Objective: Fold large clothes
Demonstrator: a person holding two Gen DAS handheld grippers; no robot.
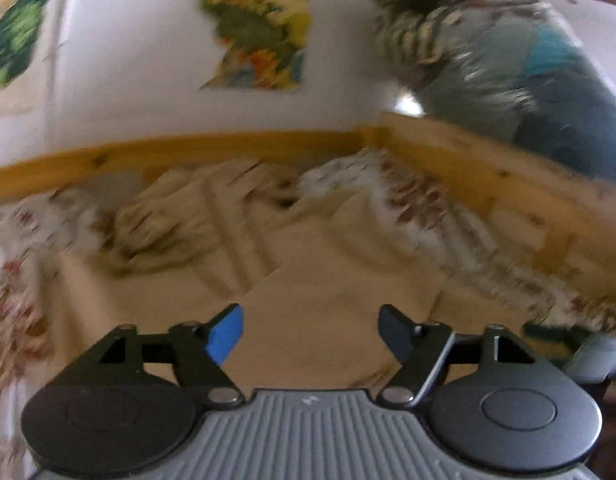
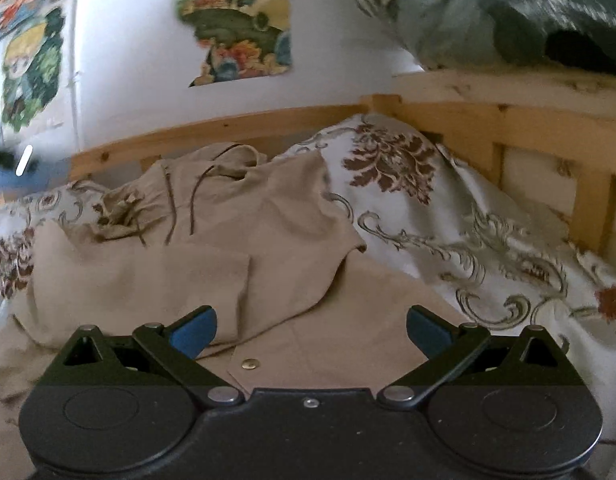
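A large beige hooded jacket (image 2: 236, 248) lies spread on the bed, its hood and dark drawstrings toward the headboard, one sleeve folded across the body. A metal snap (image 2: 250, 365) shows on its near flap. My right gripper (image 2: 310, 330) hovers just over the near part of the jacket, open, nothing between its blue pads. In the blurred left wrist view the same jacket (image 1: 308, 292) fills the middle. My left gripper (image 1: 310, 330) stands open above it with nothing between its fingers.
A white bedcover with brown floral print (image 2: 448, 216) lies under and right of the jacket. A wooden bed frame (image 2: 468, 120) runs along the back and right. Posters (image 2: 232, 20) hang on the white wall. Bundled clothes (image 1: 508, 72) sit on the frame's right rail.
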